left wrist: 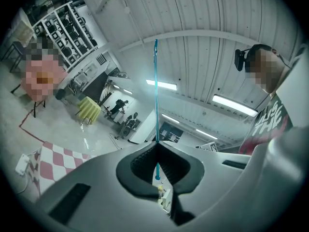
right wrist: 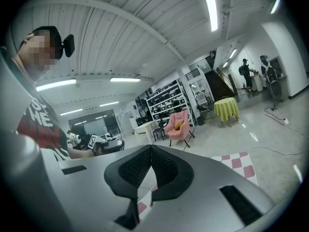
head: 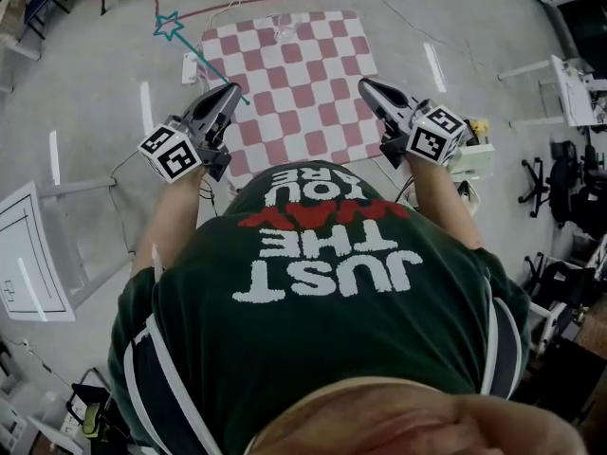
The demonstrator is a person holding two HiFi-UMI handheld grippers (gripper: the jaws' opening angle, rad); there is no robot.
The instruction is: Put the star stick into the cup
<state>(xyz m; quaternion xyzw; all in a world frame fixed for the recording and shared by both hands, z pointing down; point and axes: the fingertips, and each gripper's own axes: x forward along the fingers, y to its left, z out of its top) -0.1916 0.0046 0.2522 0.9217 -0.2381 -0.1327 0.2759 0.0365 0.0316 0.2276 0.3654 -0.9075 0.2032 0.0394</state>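
A thin teal stick [head: 204,60] with a star outline [head: 169,27] at its far end is held by my left gripper [head: 232,91], which is shut on it, at the left edge of the red-and-white checkered mat [head: 313,102]. In the left gripper view the stick [left wrist: 156,91] rises straight out of the closed jaws of the left gripper [left wrist: 157,146], with its short tail behind them. A small clear cup [head: 285,30] stands at the mat's far edge. My right gripper [head: 366,84] hovers over the mat's right side. The right gripper [right wrist: 151,146] is shut and holds nothing.
A white power strip [head: 190,65] and cables lie left of the mat. A white table [head: 33,254] stands at the left, a white rack [head: 577,88] and office chairs [head: 560,173] at the right. Farther off are a yellow-clothed table [right wrist: 226,108] and a pink chair [right wrist: 176,124].
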